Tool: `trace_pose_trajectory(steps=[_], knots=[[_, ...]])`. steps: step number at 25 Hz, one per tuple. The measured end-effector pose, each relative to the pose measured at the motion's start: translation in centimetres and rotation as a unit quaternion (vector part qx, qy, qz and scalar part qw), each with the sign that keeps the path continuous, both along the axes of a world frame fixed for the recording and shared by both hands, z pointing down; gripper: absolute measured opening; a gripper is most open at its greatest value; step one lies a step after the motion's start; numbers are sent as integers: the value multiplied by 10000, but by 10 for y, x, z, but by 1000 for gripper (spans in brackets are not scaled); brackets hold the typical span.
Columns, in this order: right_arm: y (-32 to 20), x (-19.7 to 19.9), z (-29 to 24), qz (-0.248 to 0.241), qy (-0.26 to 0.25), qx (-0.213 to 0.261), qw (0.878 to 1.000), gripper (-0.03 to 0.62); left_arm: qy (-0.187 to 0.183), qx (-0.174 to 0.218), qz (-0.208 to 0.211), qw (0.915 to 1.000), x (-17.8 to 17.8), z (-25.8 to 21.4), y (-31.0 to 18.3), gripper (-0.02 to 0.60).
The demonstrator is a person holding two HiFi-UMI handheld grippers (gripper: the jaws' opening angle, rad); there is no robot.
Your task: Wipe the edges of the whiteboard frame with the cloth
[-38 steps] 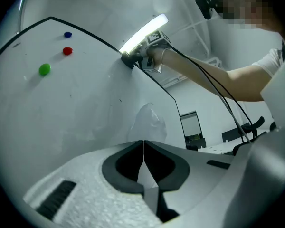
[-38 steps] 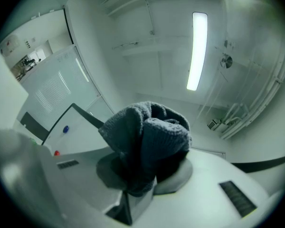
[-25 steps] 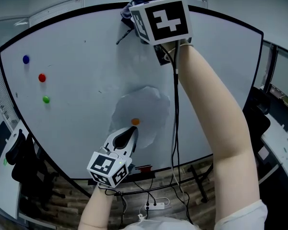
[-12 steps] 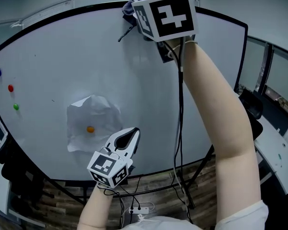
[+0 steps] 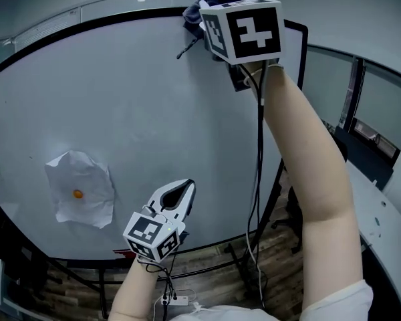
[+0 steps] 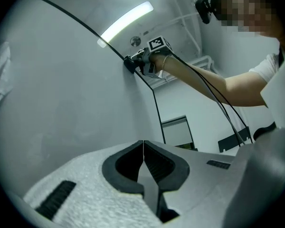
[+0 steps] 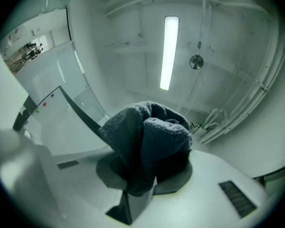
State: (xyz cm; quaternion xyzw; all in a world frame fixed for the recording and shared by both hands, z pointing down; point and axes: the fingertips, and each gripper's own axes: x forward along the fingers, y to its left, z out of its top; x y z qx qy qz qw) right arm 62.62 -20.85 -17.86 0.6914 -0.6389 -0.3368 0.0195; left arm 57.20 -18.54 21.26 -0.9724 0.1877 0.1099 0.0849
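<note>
Whiteboard [image 5: 140,112] fills the background, its black frame [image 7: 80,109] just beside the right tongs [image 7: 143,167]. These clamp a bunched grey cloth [image 7: 149,132], probably soft and light, best gripped by a thick fold. The left tongs [image 6: 143,151] are closed and empty.

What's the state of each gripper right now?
Left gripper: closed, holding nothing.
Right gripper: closed on the cloth.

Wood-plank floor [image 5: 287,246] below, glass partition [image 5: 377,105] at right — a long ceiling light [image 7: 169,51] glows overhead.
</note>
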Motion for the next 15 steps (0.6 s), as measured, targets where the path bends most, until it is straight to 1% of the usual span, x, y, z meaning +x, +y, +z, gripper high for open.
trace_pose_trajectory(steps=[6, 10, 13, 15], knots=[[16, 73, -5, 287, -132, 53, 9995, 69, -43, -8, 296, 9996, 58, -1, 11, 20], [24, 109, -8, 523, -189, 5, 9984, 69, -126, 32, 375, 9992, 80, -4, 12, 20], [30, 135, -9, 781, -201, -15, 9967, 69, -169, 8, 522, 9985, 100, -2, 14, 20], [33, 151, -8, 895, -302, -3, 9955, 69, -244, 7, 616, 9978, 112, 1, 16, 20]])
